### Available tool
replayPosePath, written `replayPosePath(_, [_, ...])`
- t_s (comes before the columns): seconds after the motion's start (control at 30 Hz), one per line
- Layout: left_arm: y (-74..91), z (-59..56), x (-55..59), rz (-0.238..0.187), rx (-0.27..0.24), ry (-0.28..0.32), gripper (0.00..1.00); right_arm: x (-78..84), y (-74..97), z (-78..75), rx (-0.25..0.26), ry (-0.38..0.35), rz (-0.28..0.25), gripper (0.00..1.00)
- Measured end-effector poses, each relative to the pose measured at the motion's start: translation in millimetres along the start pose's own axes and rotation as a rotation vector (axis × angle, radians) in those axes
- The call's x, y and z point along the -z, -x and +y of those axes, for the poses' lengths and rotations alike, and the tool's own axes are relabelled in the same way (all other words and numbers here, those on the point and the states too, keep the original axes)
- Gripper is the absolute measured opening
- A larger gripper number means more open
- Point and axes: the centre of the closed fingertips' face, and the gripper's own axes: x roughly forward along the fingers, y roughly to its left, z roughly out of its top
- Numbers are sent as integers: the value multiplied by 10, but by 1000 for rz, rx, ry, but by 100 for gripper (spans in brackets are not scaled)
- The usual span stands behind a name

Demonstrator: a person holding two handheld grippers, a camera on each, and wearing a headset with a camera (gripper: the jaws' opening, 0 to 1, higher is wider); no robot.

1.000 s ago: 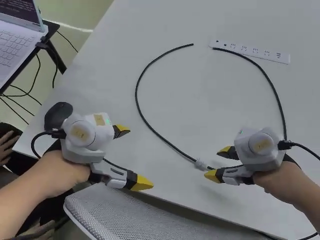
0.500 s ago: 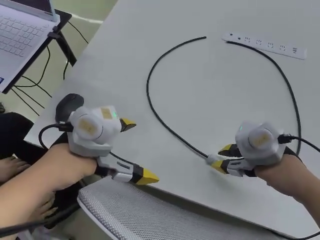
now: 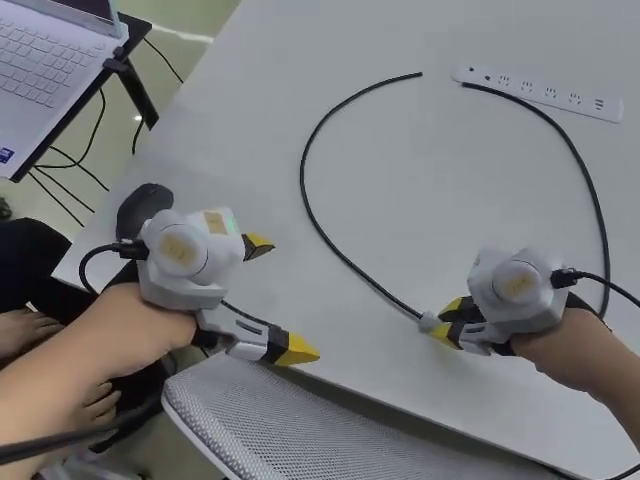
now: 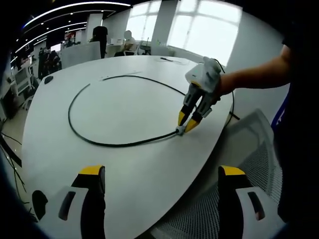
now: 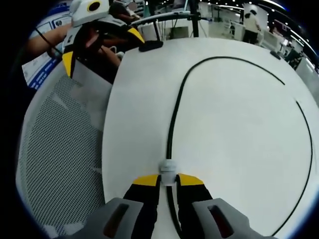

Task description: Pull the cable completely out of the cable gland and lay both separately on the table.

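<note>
Half the gland (image 5: 167,167) — inside right claw (image 5: 168,181)

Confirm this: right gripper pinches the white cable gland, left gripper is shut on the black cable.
The left gripper is not shut on the cable: the left gripper view shows its jaws wide open, holding nothing. The right gripper does pinch the cable gland.
</note>
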Motion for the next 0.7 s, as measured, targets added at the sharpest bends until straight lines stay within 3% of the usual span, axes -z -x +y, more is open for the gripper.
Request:
replayPosePath(0.4, [21, -15, 8, -1, -1, 0, 94, 0, -6, 32, 11, 21, 6, 7])
replayPosePath(0.7, [-43, -91, -121, -13, 11, -23, 93, -141, 209, 92, 7, 5, -20, 6])
